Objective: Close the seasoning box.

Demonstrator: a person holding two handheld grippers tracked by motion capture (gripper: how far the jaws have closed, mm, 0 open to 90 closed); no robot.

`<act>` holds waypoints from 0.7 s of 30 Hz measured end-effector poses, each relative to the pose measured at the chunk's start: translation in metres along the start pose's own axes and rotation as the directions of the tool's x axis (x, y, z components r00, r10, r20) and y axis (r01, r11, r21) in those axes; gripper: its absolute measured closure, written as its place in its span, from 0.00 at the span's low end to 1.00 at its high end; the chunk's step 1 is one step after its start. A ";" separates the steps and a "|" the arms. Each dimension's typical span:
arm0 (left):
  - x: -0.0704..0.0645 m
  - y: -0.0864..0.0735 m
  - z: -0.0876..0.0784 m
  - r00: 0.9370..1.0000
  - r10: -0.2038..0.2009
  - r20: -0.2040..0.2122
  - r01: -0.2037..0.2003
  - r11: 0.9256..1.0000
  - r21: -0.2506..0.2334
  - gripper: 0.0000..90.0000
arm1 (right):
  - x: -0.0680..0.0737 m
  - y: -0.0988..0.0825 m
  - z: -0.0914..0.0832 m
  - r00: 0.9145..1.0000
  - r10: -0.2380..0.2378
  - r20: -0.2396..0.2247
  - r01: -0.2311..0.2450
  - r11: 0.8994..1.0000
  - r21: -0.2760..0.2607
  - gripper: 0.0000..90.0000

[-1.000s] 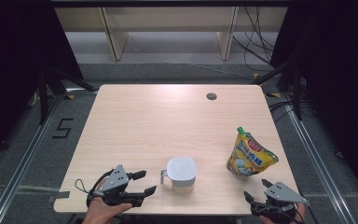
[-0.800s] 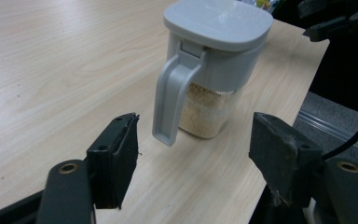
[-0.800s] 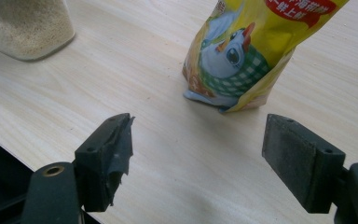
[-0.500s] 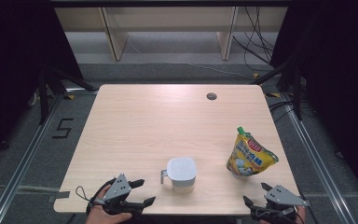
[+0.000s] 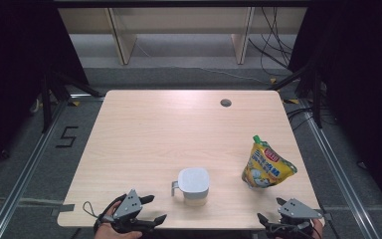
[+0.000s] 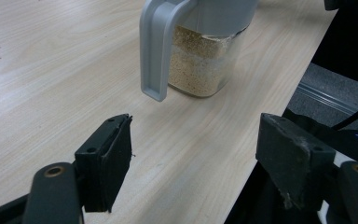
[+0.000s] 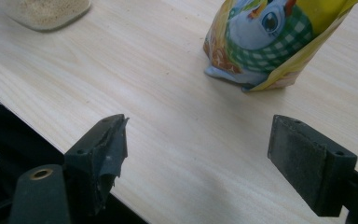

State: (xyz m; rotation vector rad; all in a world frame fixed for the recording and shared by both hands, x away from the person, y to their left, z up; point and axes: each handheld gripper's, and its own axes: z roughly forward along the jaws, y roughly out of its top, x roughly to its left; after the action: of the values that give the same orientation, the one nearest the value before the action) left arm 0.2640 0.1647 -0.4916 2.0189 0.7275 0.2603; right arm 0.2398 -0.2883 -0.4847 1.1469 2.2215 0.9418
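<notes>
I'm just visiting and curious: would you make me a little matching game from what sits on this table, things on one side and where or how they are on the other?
Things:
1. lidded jar
2. yellow pouch
3. round hole
4. left gripper

Descriptions:
A. far side of the table, towards the right
B. stands near the right edge, printed with a cartoon
C. at the near left edge, jaws wide apart, holding nothing
D. near the front edge at the middle, grey handle, pale grains inside

Pairs: 1-D, 2-B, 3-A, 4-C
</notes>
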 end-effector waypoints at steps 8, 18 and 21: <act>0.000 0.000 0.001 1.000 -0.001 0.001 0.001 1.000 -0.003 0.28 | 0.000 0.000 0.001 1.000 -0.006 -0.005 0.007 1.000 0.014 0.22; 0.000 0.000 0.001 1.000 -0.006 -0.013 0.005 1.000 -0.015 0.28 | -0.002 -0.001 0.002 1.000 -0.019 -0.010 0.019 1.000 0.006 0.22; 0.004 0.000 -0.001 0.999 -0.003 -0.036 0.003 1.000 -0.015 0.28 | -0.004 -0.002 0.002 1.000 -0.003 -0.004 0.003 1.000 0.013 0.22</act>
State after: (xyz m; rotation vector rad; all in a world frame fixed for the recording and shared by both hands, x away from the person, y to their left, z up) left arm 0.2666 0.1675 -0.4918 2.0030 0.7487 0.3002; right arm 0.2424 -0.2914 -0.4872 1.1482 2.2346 0.9309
